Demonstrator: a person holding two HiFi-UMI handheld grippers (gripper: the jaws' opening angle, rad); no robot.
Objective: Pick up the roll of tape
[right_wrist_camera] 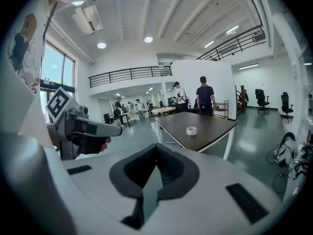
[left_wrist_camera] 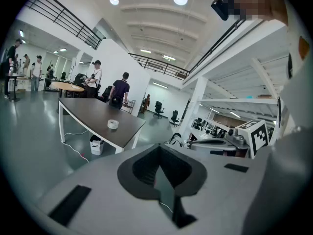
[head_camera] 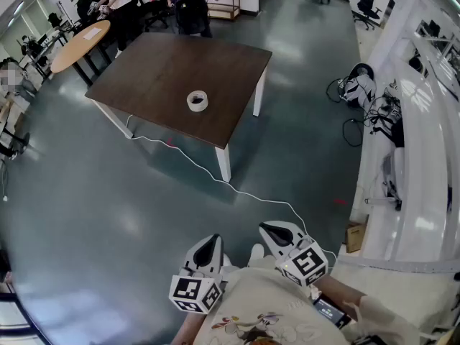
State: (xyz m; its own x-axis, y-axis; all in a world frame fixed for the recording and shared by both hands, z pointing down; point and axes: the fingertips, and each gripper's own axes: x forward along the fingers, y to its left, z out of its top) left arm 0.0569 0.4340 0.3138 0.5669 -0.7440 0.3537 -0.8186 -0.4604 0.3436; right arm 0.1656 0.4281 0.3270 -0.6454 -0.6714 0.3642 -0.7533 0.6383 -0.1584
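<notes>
A white roll of tape (head_camera: 198,100) lies flat on the dark brown table (head_camera: 151,63), towards its near edge. The roll also shows far ahead in the left gripper view (left_wrist_camera: 113,124) and the right gripper view (right_wrist_camera: 191,130). Both grippers are held close to the person's body, well short of the table across open floor. My left gripper (head_camera: 209,244) is shut with nothing between its jaws (left_wrist_camera: 159,149). My right gripper (head_camera: 271,229) is shut and empty too (right_wrist_camera: 156,149). Each gripper points slightly down towards the table.
A white cable (head_camera: 237,190) runs across the grey floor from the table towards me. A person (head_camera: 188,6) stands at the table's far side. White benches (head_camera: 424,157) with gear line the right. A round wooden table (head_camera: 79,42) stands at back left.
</notes>
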